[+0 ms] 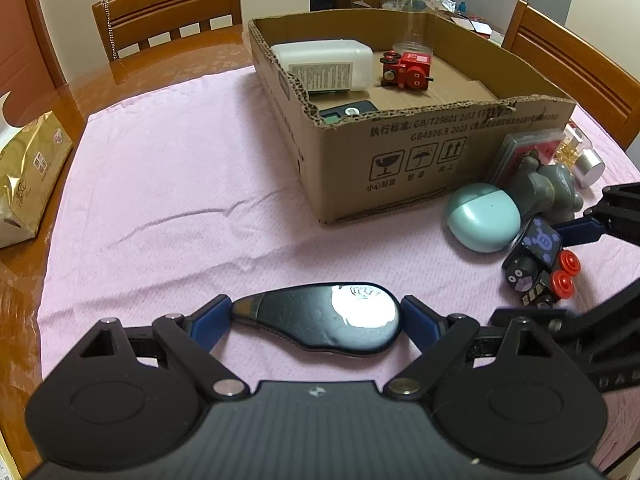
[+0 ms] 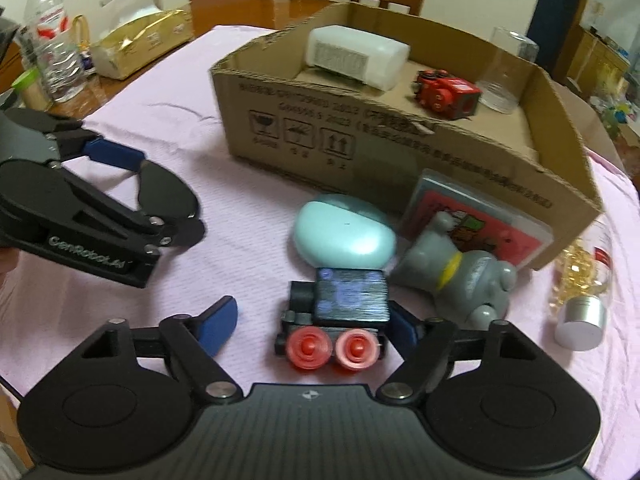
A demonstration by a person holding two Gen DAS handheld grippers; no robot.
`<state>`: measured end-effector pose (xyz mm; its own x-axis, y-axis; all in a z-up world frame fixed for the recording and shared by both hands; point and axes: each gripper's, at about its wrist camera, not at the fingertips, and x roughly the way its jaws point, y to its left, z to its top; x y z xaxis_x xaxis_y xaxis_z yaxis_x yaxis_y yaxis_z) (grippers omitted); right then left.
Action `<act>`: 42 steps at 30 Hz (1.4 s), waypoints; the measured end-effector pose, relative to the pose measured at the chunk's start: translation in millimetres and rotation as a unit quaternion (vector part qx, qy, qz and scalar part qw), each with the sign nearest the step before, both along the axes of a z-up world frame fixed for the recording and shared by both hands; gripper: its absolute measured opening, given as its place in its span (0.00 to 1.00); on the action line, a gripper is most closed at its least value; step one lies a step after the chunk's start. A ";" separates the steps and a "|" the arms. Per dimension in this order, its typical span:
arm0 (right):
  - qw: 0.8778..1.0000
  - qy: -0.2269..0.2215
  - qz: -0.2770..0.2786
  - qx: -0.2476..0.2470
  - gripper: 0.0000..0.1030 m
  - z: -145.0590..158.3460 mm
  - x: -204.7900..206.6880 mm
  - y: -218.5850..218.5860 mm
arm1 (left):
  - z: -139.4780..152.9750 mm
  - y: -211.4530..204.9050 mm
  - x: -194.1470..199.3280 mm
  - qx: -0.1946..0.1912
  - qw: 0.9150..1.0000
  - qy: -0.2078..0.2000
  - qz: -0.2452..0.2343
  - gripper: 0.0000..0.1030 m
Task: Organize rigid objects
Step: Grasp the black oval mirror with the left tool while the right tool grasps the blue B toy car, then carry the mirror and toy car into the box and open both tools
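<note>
- A glossy black teardrop-shaped case (image 1: 320, 320) is clamped lengthwise between the blue pads of the left gripper (image 1: 316, 322), one pad pressed to each end, just above the pink cloth (image 1: 180, 184).
- A black wooden toy locomotive with red wheels (image 2: 340, 312) is seen between the spread fingers of the right gripper (image 2: 312, 320): the right pad is touching or nearly touching its side, while the left pad (image 2: 222, 322) is held clearly apart from it.
- The locomotive is found on the cloth, just in front of a pale teal oval case (image 2: 344, 236) and beside a grey toy figure with a yellow collar (image 2: 460, 276).
- Behind these, an open brown cardboard box (image 2: 320, 128) is seen, with a white plastic container (image 2: 356, 56) and a red toy engine (image 2: 448, 94) inside.
</note>
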<state>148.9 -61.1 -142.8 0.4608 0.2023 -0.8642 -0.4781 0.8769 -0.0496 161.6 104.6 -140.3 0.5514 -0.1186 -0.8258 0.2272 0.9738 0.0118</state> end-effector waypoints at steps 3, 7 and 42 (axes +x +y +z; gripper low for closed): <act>1.000 0.000 -0.010 0.003 0.70 0.9 0.4 -5.3 | 0.2 0.1 -0.2 0.000 1.000 -0.001 0.000 0.88; 1.000 -0.003 -0.016 0.005 0.66 1.4 0.3 -6.9 | 0.1 -0.1 0.7 0.001 1.000 0.001 0.000 0.88; 0.998 -0.023 0.059 -0.010 0.55 84.0 9.3 -43.3 | 101.0 -27.8 -7.7 0.019 0.998 -0.011 -0.056 0.87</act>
